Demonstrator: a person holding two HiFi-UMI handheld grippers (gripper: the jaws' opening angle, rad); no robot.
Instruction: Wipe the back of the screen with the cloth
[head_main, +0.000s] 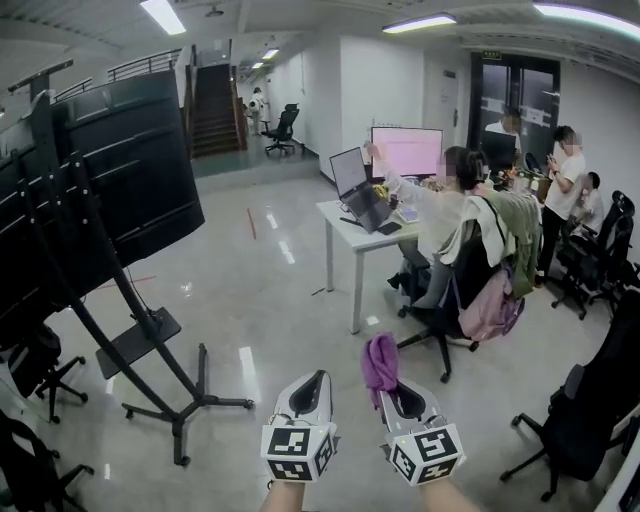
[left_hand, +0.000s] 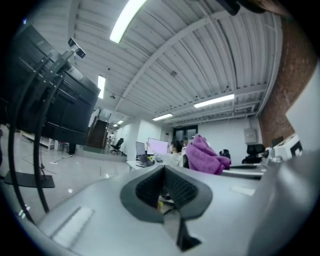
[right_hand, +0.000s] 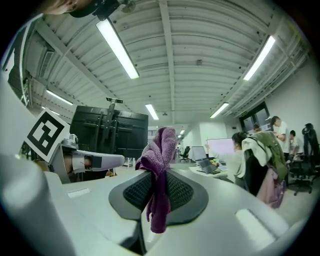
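Cloth (right_hand: 160, 150) (purple, bunched terry) pokes up between your right gripper's (right_hand: 158, 190) clamped fingers; left gripper (left_hand: 165, 192) closed, empty.

Bright, even office light from ceiling tubes (right_hand: 117, 48). Glossy floor (head_main: 250, 300) carries pale streak reflections. Gripper views: strong fisheye bending, dark vignetted corners, soft foreground.
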